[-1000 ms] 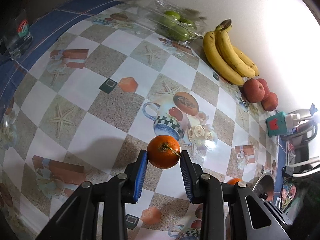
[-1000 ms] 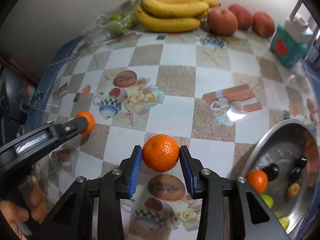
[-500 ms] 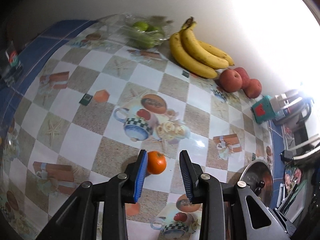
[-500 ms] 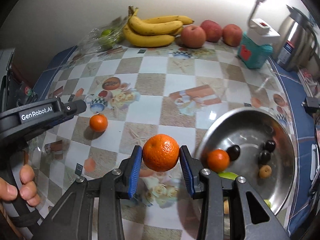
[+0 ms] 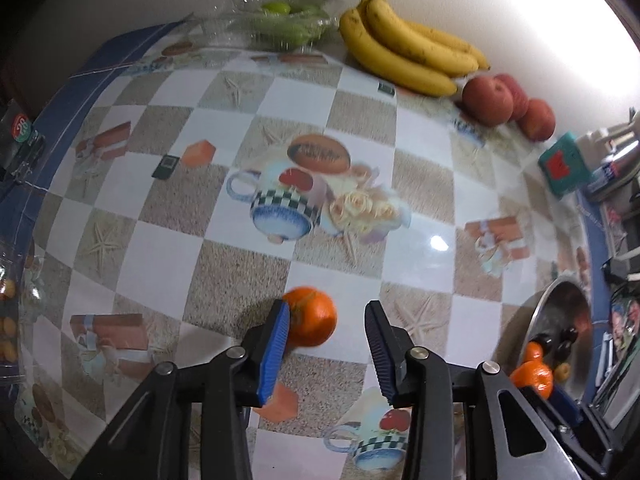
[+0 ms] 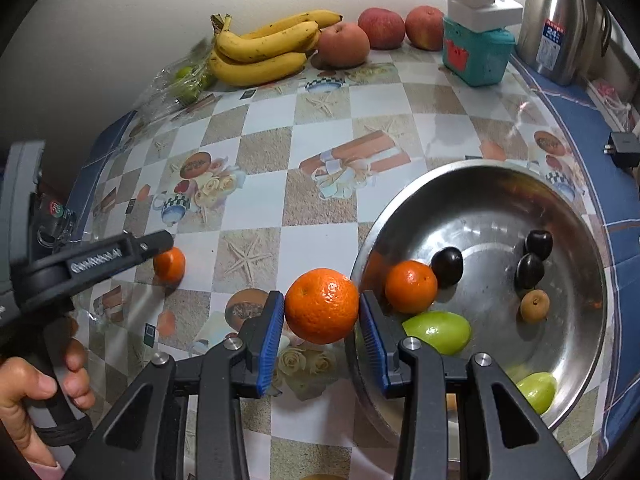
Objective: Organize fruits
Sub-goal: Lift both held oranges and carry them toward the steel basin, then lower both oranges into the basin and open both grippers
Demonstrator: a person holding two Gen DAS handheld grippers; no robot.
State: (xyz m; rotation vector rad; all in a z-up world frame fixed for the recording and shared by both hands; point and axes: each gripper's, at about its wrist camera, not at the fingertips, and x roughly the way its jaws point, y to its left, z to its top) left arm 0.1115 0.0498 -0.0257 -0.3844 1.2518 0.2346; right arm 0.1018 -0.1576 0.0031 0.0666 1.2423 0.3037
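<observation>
Two mandarins were in play: the right claw [image 6: 322, 334] clenched one mandarin [image 6: 321, 305] just outside the steel bowl [image 6: 576, 216] rim and should release above the bowl floor; the left claw [image 5: 327, 350], jaws just opening, had its small mandarin [image 5: 310, 316] loose on the worktop [image 5: 168, 208], well apart from the bowl

A home kitchen: a checkered printed oilcloth table [image 6: 320, 216], a stainless steel thermos jug [image 6: 560, 20] far right, yellow bananas [image 6: 264, 50] by the wall.

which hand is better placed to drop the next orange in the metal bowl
Right, probably. The right gripper grips an orange beside the metal bowl. The left gripper is open, its tangerine loose on the table.
</observation>
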